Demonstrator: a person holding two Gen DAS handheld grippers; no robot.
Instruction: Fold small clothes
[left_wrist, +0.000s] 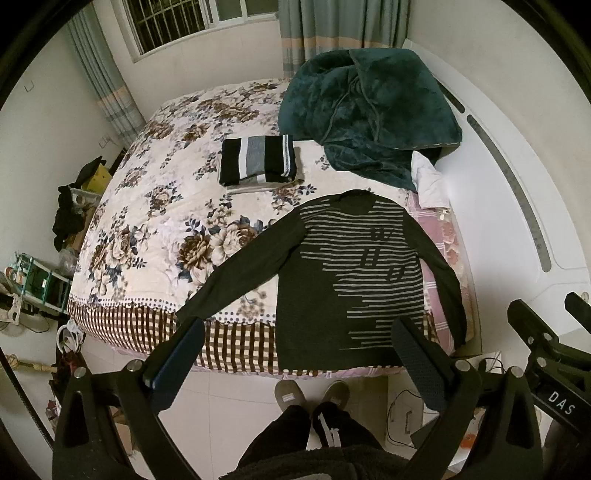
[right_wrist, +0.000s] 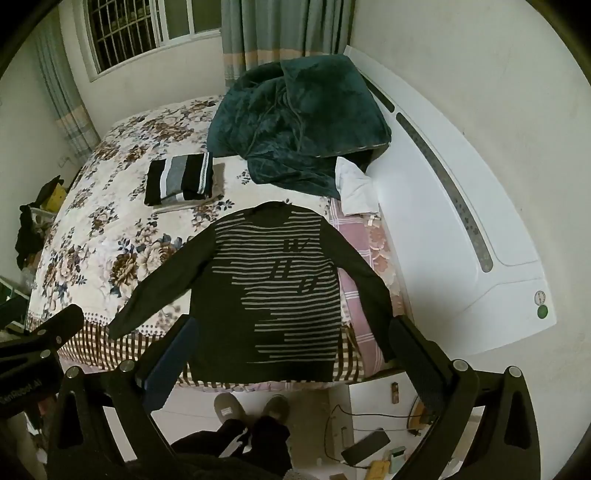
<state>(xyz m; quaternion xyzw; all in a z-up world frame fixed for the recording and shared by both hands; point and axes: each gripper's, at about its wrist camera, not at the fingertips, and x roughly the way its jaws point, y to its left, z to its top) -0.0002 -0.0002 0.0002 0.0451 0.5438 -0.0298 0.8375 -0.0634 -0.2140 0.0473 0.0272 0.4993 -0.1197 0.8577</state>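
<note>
Sweater lies flat on the bed near its edge, sleeves spread, so we can fold it. Our left gripper and right gripper hang above, both wide and holding nothing. A folded pile waits farther back, out of our way.

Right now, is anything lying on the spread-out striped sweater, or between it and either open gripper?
Nothing visible. The striped sweater lies flat and bare on the bed; the folded pile and green blanket sit beyond it. The left gripper and right gripper hover open above its hem.
</note>
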